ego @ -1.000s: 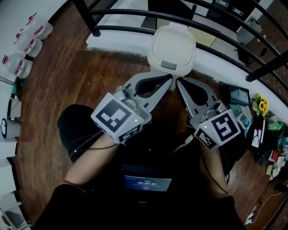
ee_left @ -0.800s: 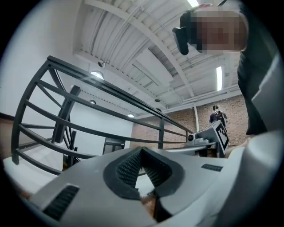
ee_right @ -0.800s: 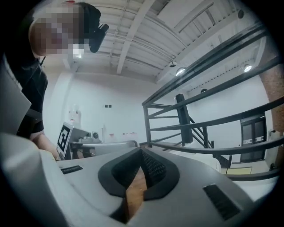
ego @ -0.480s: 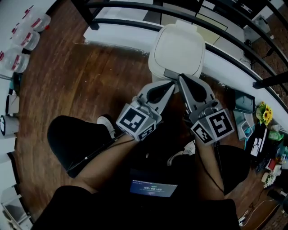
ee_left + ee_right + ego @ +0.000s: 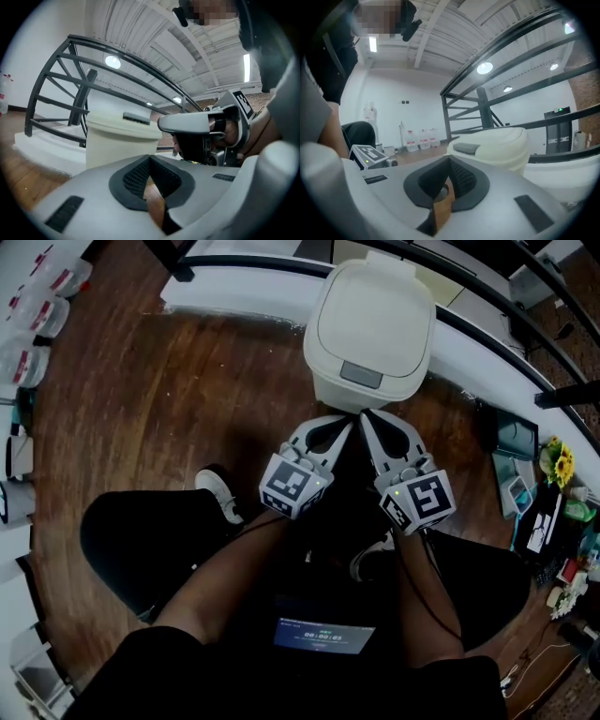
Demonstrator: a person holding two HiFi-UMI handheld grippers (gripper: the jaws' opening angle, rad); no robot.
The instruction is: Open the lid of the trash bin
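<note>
A cream trash bin (image 5: pixel 370 320) stands on the wooden floor with its lid down; a grey push tab (image 5: pixel 361 374) sits at the lid's near edge. My left gripper (image 5: pixel 345 425) and right gripper (image 5: pixel 367 418) point at the bin's front, just below the tab, side by side with their tips close together. Both are shut with nothing between the jaws. In the left gripper view the bin (image 5: pixel 117 140) stands just beyond my left gripper (image 5: pixel 150 158), with the right gripper (image 5: pixel 197 123) beside it. In the right gripper view the bin (image 5: pixel 501 145) lies just past my right gripper (image 5: pixel 450 161).
A black railing (image 5: pixel 506 301) on a white ledge (image 5: pixel 234 287) runs behind the bin. Water bottles (image 5: pixel 37 306) stand at far left. Clutter with yellow flowers (image 5: pixel 561 465) lies at right. A shoe (image 5: pixel 221 495) rests on the floor near my left arm.
Both grippers have dropped lower and drawn closer together in front of the bin. The bin now looks nearer and larger in the head view.
</note>
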